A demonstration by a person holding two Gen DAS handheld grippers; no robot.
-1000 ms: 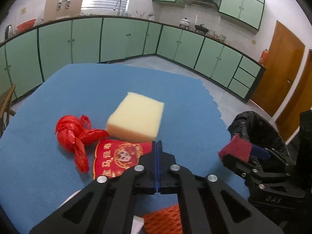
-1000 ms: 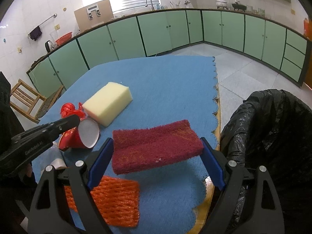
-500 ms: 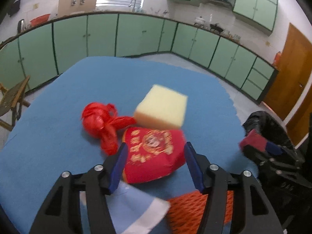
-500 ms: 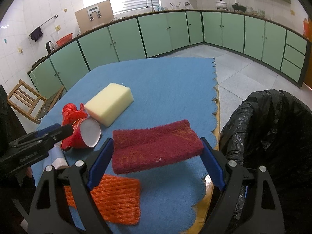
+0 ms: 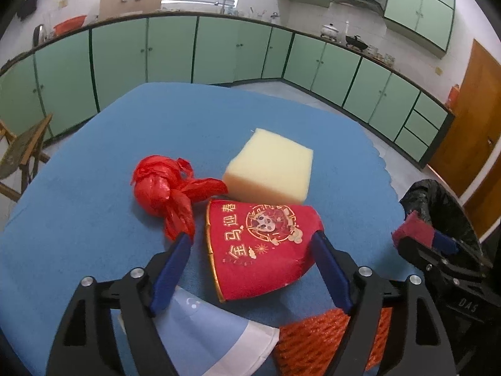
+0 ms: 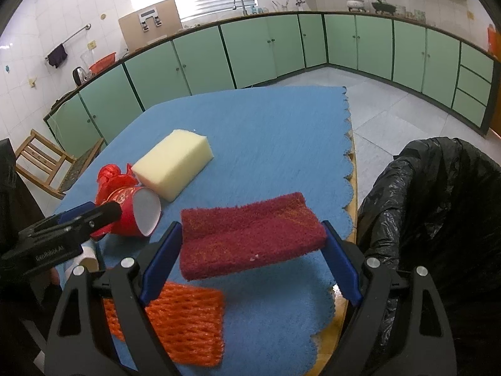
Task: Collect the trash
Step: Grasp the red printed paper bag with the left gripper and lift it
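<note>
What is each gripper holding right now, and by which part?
The right gripper holds the dark red pad by its two short ends. The left gripper holds nothing; its jaws have just been opening around the red cup.

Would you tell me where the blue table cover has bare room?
Bare: the far half beyond the yellow sponge, and the strip between it and the scalloped edge. Crowded: near left, where red cup, red bag and orange net cluster.

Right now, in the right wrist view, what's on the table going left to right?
Red plastic bag → red paper cup → yellow sponge → dark red scouring pad, held in the right gripper → black bin bag.
</note>
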